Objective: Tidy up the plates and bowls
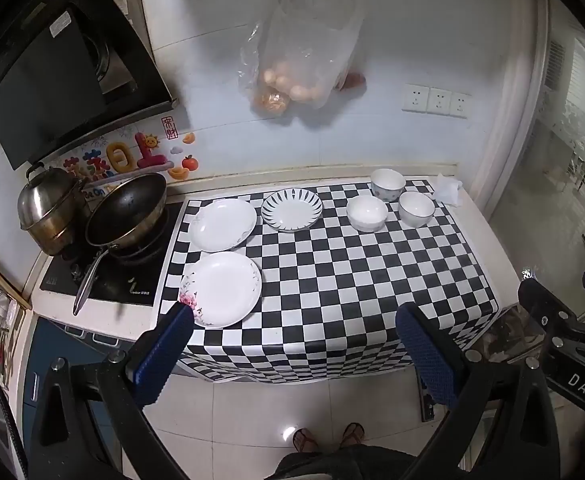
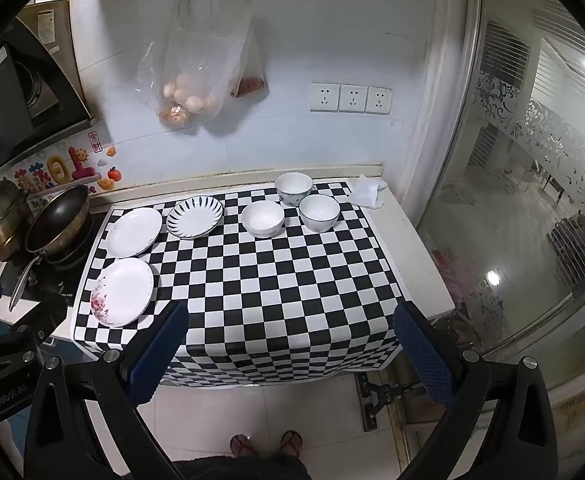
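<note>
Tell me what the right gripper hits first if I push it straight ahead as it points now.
Probably the bare checkered cloth mid-counter: the open right gripper aims between the floral plate and the counter's right edge. Depth is uncertain.

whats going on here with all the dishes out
A person stands at a checkered counter holding a two-finger gripper in each hand. The left gripper and right gripper are both open and empty, short of the counter. Three plates and three bowls sit apart, unstacked; nothing is touched yet.
</note>
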Demonstrator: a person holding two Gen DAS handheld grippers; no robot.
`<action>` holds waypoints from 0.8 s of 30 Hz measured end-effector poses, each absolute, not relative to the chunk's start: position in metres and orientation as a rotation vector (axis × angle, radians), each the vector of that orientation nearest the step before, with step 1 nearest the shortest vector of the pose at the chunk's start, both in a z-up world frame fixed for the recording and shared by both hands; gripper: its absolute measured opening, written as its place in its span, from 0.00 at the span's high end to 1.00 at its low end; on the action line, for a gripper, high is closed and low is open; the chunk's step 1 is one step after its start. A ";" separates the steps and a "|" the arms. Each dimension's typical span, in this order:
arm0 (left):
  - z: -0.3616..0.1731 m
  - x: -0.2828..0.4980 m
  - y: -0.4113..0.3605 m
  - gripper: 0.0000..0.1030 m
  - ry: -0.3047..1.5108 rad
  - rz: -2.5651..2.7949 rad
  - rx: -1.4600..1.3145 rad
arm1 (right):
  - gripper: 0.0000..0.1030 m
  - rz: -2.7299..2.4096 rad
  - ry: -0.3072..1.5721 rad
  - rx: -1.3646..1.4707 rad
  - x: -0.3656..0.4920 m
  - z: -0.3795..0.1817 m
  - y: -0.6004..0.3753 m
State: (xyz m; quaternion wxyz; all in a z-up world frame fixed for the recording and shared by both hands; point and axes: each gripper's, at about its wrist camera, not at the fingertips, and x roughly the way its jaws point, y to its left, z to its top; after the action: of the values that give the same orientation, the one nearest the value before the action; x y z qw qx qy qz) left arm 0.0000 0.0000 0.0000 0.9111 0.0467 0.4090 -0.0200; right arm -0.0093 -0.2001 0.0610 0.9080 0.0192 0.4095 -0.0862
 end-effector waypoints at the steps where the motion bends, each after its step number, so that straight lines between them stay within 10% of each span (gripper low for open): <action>1: 0.000 0.000 0.000 0.00 0.841 -0.039 0.097 | 0.00 -0.180 0.853 0.036 -0.009 0.061 -0.200; 24: 0.008 0.000 0.003 0.00 0.839 -0.043 0.077 | 0.00 -0.189 0.842 0.031 -0.013 0.067 -0.202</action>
State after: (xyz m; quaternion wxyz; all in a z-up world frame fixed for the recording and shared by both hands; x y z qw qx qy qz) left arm 0.0004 0.0030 0.0085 0.9124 0.0373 0.4071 -0.0207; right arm -0.0126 -0.2018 0.0666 0.9083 0.0152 0.4079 -0.0915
